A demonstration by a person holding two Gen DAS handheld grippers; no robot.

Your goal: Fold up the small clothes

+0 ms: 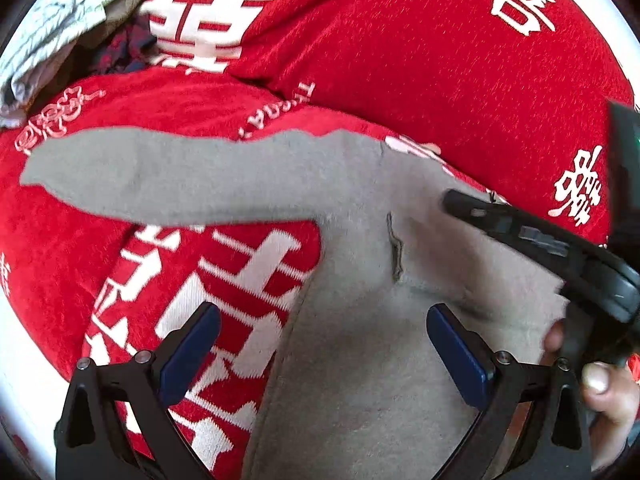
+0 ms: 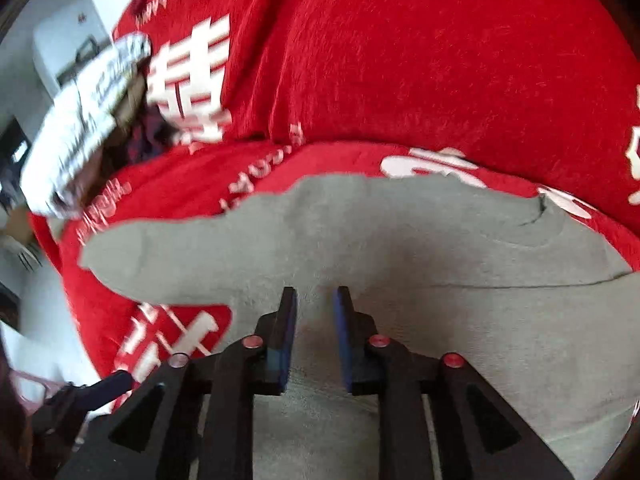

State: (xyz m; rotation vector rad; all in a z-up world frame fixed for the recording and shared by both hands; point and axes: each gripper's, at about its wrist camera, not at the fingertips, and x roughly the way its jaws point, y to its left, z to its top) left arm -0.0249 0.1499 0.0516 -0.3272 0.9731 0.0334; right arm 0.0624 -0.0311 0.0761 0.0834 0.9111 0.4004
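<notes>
A small grey garment lies flat on a red blanket with white characters, one sleeve stretched out to the left. My left gripper hovers open over the garment's left edge, its blue pads wide apart with nothing between them. A black finger of my right gripper reaches in over the cloth from the right. In the right wrist view, my right gripper stands over the grey garment, its jaws a narrow gap apart and not pressing on any cloth.
A heap of other clothes, pale patterned cloth over dark plaid, sits at the blanket's far left. A hand's fingers show at the lower right. White furniture and floor lie beyond the blanket's left edge.
</notes>
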